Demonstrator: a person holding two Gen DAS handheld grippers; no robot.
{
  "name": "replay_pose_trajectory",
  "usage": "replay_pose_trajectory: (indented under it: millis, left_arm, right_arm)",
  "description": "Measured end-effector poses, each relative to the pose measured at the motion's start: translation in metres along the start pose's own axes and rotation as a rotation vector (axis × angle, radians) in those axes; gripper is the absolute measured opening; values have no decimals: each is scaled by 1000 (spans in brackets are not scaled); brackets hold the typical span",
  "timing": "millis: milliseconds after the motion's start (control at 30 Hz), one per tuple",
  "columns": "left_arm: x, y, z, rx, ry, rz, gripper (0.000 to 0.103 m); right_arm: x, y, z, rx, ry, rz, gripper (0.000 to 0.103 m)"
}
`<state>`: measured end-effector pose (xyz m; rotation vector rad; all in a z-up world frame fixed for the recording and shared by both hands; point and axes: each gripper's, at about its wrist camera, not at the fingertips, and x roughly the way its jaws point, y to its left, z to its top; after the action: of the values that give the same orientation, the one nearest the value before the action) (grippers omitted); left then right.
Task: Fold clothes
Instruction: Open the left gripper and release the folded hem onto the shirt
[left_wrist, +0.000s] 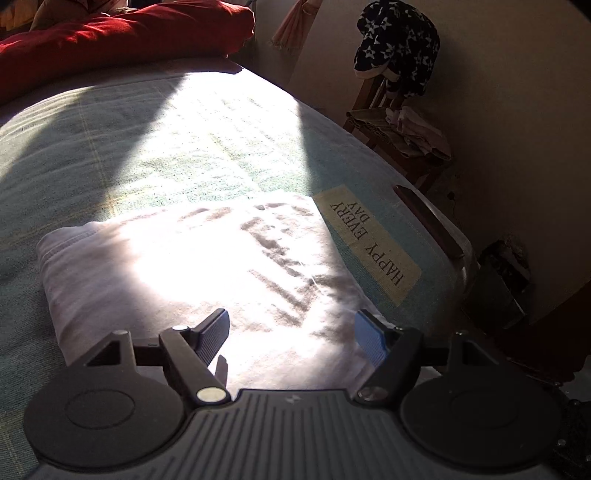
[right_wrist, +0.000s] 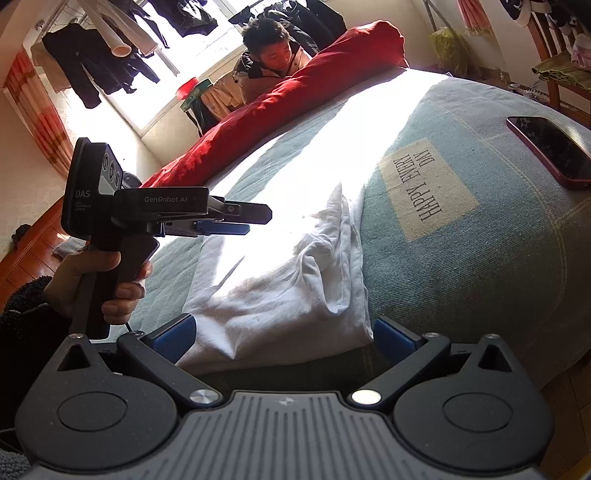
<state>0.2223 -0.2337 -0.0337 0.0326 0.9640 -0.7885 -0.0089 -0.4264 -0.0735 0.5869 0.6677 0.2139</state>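
Folded white garment (right_wrist: 280, 280) directly ahead of both sets of tongs, flat on green bedcover (right_wrist: 461, 266), half washed out by sun. Largest beyond it: bedcover spreading away past the tips, red quilt (right_wrist: 295, 88) heaped along its far edge. Person (right_wrist: 273, 59) behind that quilt, far from both tongs. Wooden chair (left_wrist: 399, 136) with small clothes on the seat and a star-print garment (left_wrist: 399, 51) over its back, off to the right of left gripper (left_wrist: 291, 332), against the wall. Cream label (left_wrist: 369, 243) reading HAPPY EVERY DAY just right of the garment. Dark-red phone (right_wrist: 550, 151) further right on the cover, well beyond right gripper (right_wrist: 284, 339).

Left gripper: jaws spread, nothing pinched, garment lying under and ahead of the gap; from the right wrist view, raised above the garment's left side, held by hand (right_wrist: 92, 284) in a dark sleeve. Right gripper: jaws spread wide, garment's near edge between the blue pads (right_wrist: 173, 338), not squeezed.
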Motion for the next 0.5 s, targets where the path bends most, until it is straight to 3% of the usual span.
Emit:
replay_pose_trajectory:
  millis: [300, 500]
  left_arm:
    - [-41, 24, -40, -124, -113, 33, 79]
    - [-50, 27, -64, -165, -118, 7, 83]
  right_arm:
    - [39, 12, 27, -67, 11, 69, 103]
    - [65, -9, 21, 51, 102, 122, 103]
